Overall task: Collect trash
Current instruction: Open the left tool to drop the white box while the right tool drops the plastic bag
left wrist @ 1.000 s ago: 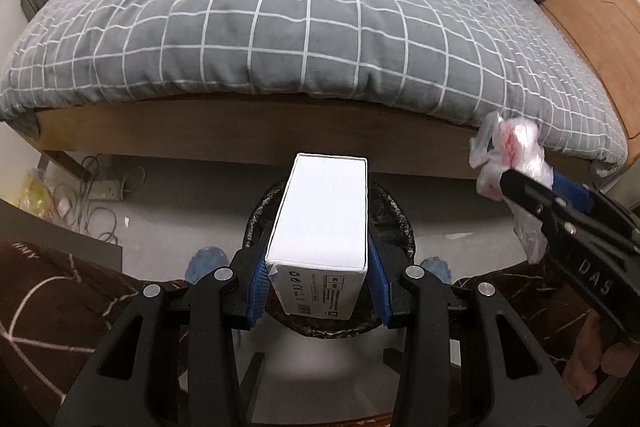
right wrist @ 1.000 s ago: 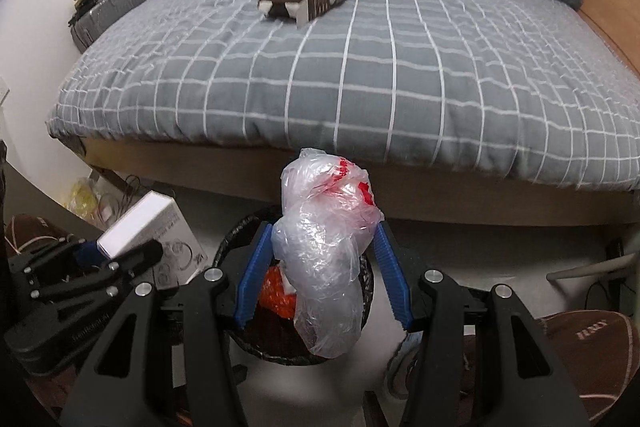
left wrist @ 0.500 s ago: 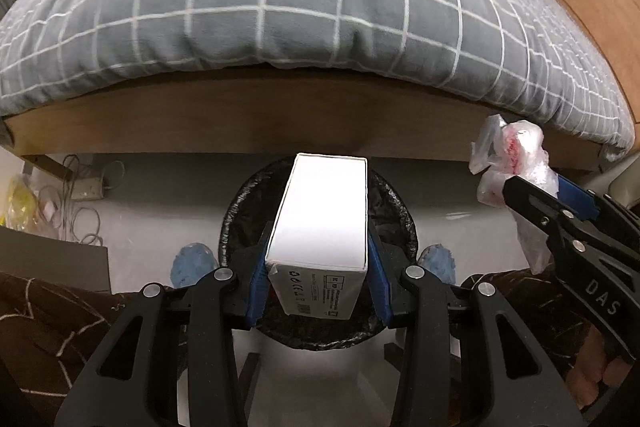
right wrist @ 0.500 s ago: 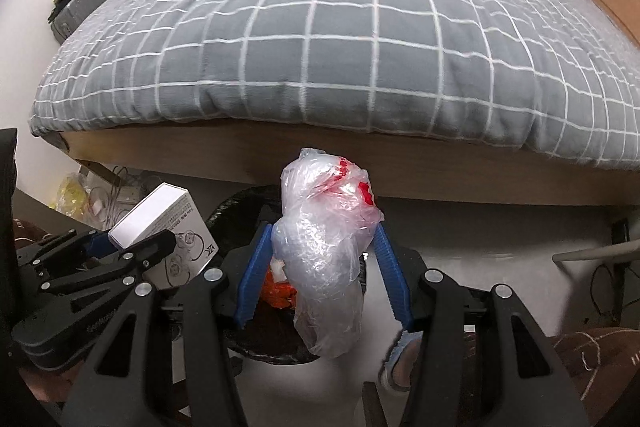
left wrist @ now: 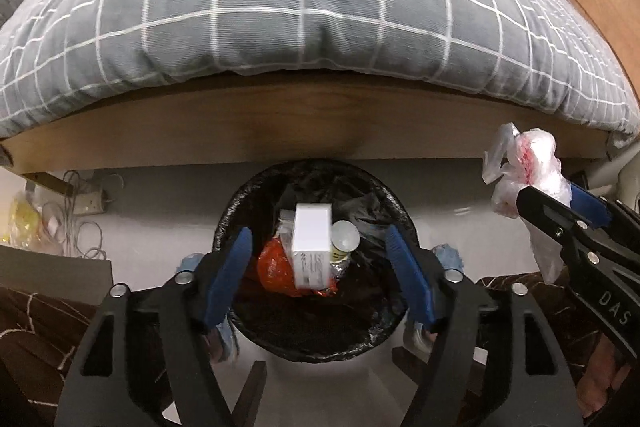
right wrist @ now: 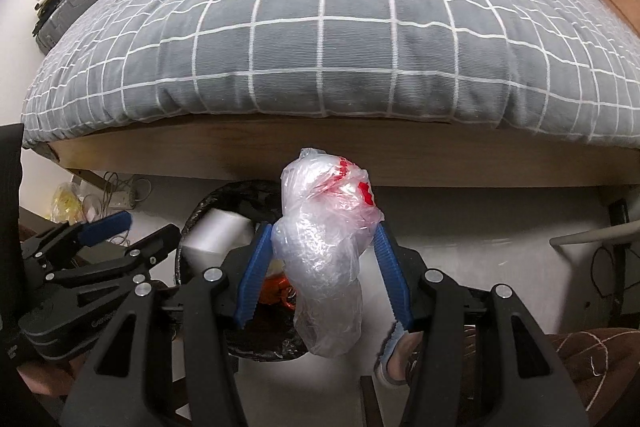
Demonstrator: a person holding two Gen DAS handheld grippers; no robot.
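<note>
Dropping the box (left wrist: 312,247) worked: my left gripper (left wrist: 320,275) has just spread wide, empty, and the box sits in the bin (left wrist: 240,211). My right gripper (right wrist: 322,267) clamps the bag (right wrist: 324,227); I should center it over the bin before letting go.
</note>
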